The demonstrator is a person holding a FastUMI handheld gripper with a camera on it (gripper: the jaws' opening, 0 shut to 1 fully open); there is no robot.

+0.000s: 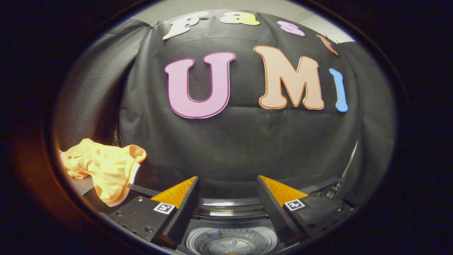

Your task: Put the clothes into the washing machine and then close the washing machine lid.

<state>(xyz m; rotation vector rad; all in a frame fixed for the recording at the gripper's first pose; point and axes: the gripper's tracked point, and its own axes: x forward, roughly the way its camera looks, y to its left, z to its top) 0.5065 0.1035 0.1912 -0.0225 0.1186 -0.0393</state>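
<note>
Fingers of my gripper [228,184] stand apart, empty, above the washing machine [230,241] drum; orange clothes [106,166] lie left of them.

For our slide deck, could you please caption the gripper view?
Open claw above the washing machine drum, orange garment lying off to its left.

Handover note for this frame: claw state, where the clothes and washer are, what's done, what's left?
Claw: open, nothing between its fingers, held above the washing machine.
Drum: visible below between the fingers, lid up; no clothes seen in the part showing.
Orange garment: lying crumpled off to the claw's left, beside the machine, untouched.
Done: nothing loaded.
Left: grasp garment, drop into drum, close lid.
</note>
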